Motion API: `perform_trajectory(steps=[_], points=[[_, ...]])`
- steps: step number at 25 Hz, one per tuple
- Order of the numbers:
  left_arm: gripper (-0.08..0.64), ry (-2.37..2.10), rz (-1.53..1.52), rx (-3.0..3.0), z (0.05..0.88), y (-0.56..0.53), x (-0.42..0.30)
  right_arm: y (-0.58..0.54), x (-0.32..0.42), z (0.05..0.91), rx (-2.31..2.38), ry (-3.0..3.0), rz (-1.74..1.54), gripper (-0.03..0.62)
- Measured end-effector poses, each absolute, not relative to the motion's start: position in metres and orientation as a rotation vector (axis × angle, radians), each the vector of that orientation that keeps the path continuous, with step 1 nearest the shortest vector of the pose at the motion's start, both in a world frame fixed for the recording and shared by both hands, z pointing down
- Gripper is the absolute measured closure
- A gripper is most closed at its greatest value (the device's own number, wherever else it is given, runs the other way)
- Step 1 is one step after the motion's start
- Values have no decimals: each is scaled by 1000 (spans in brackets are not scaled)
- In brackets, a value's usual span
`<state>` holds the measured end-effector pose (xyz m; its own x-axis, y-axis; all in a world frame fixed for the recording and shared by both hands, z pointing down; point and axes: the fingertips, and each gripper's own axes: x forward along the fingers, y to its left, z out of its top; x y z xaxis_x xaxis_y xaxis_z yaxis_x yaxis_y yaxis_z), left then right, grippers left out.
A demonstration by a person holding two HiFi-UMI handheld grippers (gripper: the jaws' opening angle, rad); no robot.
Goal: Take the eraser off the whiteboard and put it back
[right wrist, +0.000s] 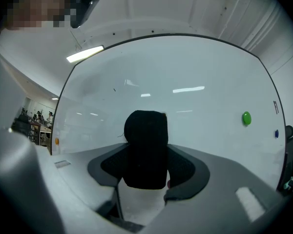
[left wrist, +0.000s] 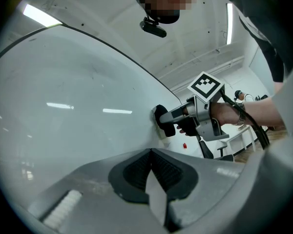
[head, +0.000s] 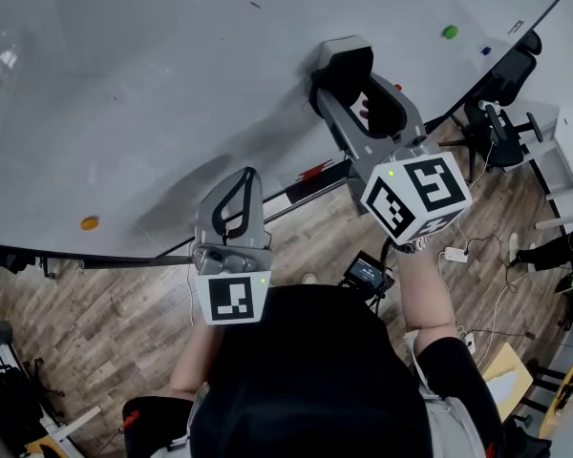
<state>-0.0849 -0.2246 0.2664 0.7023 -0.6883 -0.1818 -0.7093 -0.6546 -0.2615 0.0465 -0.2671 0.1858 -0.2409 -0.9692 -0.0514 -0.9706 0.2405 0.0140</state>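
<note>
A black eraser (head: 347,68) with a pale edge rests against the whiteboard (head: 153,93). My right gripper (head: 358,84) reaches level to the board and its jaws flank the eraser on both sides. In the right gripper view the eraser (right wrist: 145,147) fills the gap between the pads, which touch it. The left gripper view shows the same grip from the side, eraser (left wrist: 162,121) against the board. My left gripper (head: 239,191) hangs lower left, short of the board. Its jaws are shut on nothing, with the pads (left wrist: 136,172) meeting.
On the board sit a green magnet (head: 449,31), a blue one (head: 485,51) and an orange one (head: 90,223). A marker tray (head: 296,194) runs along its lower edge. An office chair (head: 497,122) and floor cables stand at the right.
</note>
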Motion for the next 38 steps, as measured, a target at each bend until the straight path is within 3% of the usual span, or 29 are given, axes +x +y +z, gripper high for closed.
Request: perform_trajectory(steps=[38], points=[[557, 1148, 51, -2588, 275, -203, -78, -235, 72, 182, -1914, 2361, 77, 371]])
